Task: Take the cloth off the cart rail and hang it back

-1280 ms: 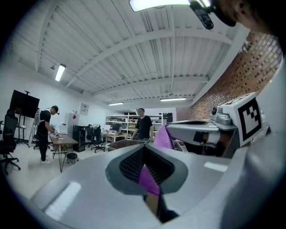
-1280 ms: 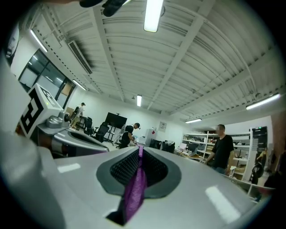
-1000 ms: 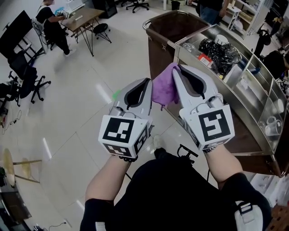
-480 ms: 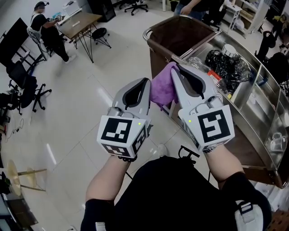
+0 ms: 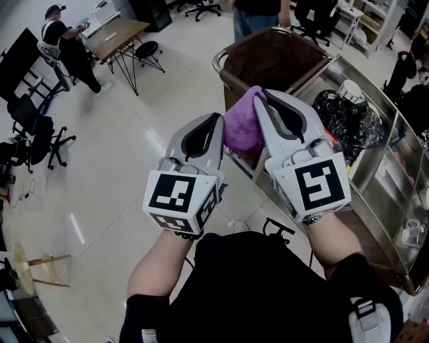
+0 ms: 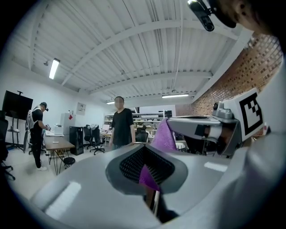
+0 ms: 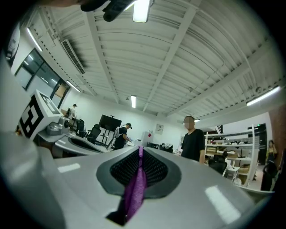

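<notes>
Cloth (image 5: 242, 127) is off the rail, purple and bunched. It hangs in the air between the two grippers, in front of the person and just beside the near end of the cart (image 5: 375, 100).

Left gripper (image 5: 213, 127): jaws together, clamped on a fold of the cloth; the left gripper view shows purple in the pads. Right gripper (image 5: 265, 100): jaws together on the cloth too, with a thin purple strip running down between them in the right gripper view. Both grippers point about level and sit close side by side.

Step in hand, as I judge it, is carrying the cloth back to the rail (image 5: 216, 61) to hang it. To do it well:
- Hold both pinches firm.
- Spread the grippers apart so the bunch opens into a flat span.
- Lift it over the shiny tube, not into the brown bin (image 5: 275, 57) behind it.
- Lower until roughly equal halves drape on each side.
- Let go only once the rail carries the weight.

The main risk is that a wadded cloth slides off the smooth tube. Another person (image 5: 258, 17) stands beyond the cart.
</notes>
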`<action>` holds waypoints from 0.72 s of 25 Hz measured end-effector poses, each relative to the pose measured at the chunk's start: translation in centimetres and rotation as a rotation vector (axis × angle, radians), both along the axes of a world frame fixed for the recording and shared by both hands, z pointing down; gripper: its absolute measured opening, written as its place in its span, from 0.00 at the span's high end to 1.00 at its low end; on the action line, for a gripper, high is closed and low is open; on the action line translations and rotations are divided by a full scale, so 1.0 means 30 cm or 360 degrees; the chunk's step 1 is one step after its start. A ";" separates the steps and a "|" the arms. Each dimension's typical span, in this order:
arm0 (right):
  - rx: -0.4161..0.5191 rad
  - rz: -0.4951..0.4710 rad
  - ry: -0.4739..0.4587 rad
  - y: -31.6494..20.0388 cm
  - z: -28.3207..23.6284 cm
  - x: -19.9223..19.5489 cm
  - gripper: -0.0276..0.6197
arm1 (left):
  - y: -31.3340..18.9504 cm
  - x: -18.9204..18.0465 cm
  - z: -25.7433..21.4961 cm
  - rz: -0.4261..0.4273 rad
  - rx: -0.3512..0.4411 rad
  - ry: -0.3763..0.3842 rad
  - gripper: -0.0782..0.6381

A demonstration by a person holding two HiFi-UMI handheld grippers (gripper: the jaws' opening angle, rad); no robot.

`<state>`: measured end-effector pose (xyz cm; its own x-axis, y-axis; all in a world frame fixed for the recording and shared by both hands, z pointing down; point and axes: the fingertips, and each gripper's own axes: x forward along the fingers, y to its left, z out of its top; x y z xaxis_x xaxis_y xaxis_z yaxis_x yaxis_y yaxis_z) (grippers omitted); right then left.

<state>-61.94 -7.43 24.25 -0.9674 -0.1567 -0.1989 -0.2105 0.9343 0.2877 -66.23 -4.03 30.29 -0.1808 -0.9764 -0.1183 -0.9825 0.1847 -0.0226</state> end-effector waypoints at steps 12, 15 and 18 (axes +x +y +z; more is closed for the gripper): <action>-0.0011 0.0128 0.0023 -0.090 -0.096 -0.263 0.92 | -0.099 -0.269 -0.088 0.0131 0.0001 0.0030 0.89; -0.0011 0.0183 0.0025 -0.130 -0.135 -0.331 0.92 | -0.140 -0.343 -0.127 0.0184 0.0001 0.0035 0.90; -0.0012 0.0243 0.0015 -0.163 -0.165 -0.380 0.92 | -0.172 -0.397 -0.156 0.0236 0.0001 0.0026 0.89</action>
